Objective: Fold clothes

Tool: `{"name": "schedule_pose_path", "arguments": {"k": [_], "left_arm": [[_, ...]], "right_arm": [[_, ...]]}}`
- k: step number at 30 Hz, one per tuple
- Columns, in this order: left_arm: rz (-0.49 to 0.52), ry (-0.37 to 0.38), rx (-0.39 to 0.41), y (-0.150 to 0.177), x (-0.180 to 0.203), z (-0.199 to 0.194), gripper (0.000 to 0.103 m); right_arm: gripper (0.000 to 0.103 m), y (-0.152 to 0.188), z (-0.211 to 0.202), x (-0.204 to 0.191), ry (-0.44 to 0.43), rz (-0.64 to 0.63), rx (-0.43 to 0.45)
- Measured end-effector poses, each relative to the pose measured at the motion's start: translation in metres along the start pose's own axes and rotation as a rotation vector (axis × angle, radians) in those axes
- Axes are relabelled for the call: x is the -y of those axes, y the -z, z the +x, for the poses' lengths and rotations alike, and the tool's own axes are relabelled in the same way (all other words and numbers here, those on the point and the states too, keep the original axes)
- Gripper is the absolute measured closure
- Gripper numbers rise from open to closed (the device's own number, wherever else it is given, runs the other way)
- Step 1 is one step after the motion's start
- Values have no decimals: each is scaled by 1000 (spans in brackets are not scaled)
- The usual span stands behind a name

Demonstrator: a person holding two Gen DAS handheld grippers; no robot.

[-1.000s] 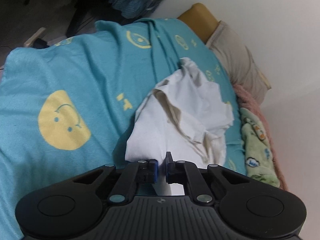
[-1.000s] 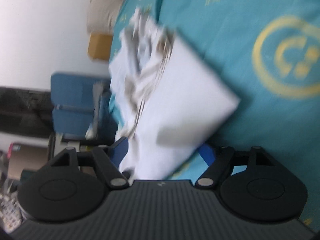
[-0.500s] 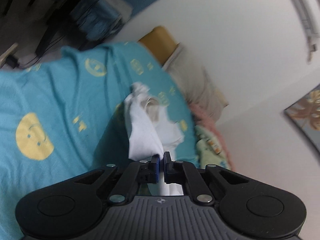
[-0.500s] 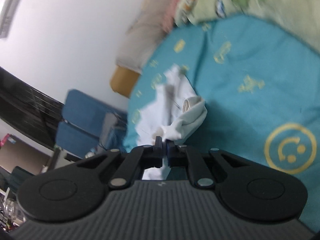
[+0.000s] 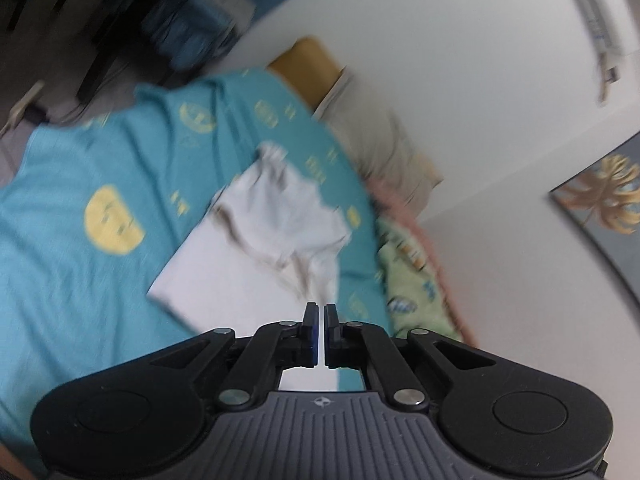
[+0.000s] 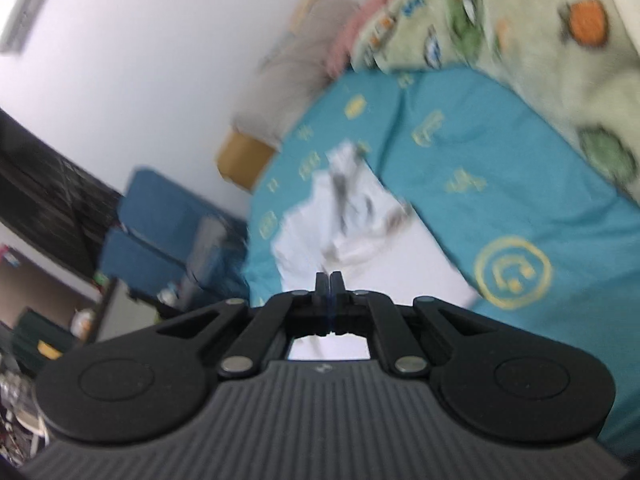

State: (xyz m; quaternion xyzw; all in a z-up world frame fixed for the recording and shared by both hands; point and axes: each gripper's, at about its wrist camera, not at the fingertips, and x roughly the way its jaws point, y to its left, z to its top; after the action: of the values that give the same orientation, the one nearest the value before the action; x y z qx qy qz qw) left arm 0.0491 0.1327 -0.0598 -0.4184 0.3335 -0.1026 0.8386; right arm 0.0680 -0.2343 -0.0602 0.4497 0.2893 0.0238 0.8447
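A white garment lies on the teal bedspread; its far end is crumpled and its near part is smooth and stretched toward me. It also shows in the right wrist view. My left gripper is shut, with white cloth running under and behind its fingers. My right gripper is shut, with white cloth behind and below its fingers. Both views are motion-blurred, so the pinched edges are not clear.
A green patterned blanket with a pink edge lies along the wall side of the bed; it also shows in the right wrist view. A beige pillow sits at the headboard. Blue chairs stand beside the bed.
The right gripper went from open around the cloth to shut on it. Both grippers pulled the garment's near edge up and back, and its near part now spreads flatter.
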Motion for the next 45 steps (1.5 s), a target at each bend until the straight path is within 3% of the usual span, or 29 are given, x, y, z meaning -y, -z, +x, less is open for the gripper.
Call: {"name": "schedule_pose_path", "arguments": {"k": [1, 2, 3, 4, 5, 6, 14, 21, 27, 32, 33, 34, 35, 36, 40, 45], "left_arm": [[-12, -25, -30, 0, -6, 8, 89], [-29, -47, -58, -1, -13, 15, 77], [-59, -63, -79, -4, -20, 23, 58], [-88, -78, -101, -6, -27, 31, 49], [-118, -93, -122, -9, -35, 39, 34], [-145, -104, -142, -11, -41, 47, 28], [-251, -174, -243, -12, -73, 103, 28], [-395, -127, -199, -16, -99, 118, 26], [-358, -102, -204, -17, -91, 128, 23], [-322, -97, -227, -14, -81, 134, 22], [-324, -97, -227, -14, -81, 135, 22], [-327, -96, -226, -14, -81, 135, 22], [-331, -95, -226, -14, -81, 136, 22], [-332, -94, -226, -14, -80, 136, 22], [-338, -91, -231, -13, -81, 134, 22], [-374, -98, -204, -13, -87, 126, 24]], "right_arm": [[99, 2, 5, 6, 9, 27, -35], [97, 4, 10, 12, 18, 54, -71], [97, 7, 16, 18, 27, 82, -106], [97, 9, 21, 24, 36, 110, -141], [96, 12, 27, 28, 43, 132, -171], [96, 13, 36, 33, 44, 158, -200], [95, 39, 95, 46, 73, 299, -351], [95, 63, 114, 62, -11, 451, -434], [95, 61, 112, 56, 28, 380, -451], [93, 54, 110, 48, 43, 308, -395], [72, 52, 110, 48, 51, 297, -383], [24, 51, 109, 48, 59, 286, -372], [6, 50, 109, 49, 48, 291, -355], [0, 49, 106, 49, 40, 295, -334], [0, 44, 101, 48, 48, 260, -293], [0, 42, 94, 64, 100, 348, -243]]}}
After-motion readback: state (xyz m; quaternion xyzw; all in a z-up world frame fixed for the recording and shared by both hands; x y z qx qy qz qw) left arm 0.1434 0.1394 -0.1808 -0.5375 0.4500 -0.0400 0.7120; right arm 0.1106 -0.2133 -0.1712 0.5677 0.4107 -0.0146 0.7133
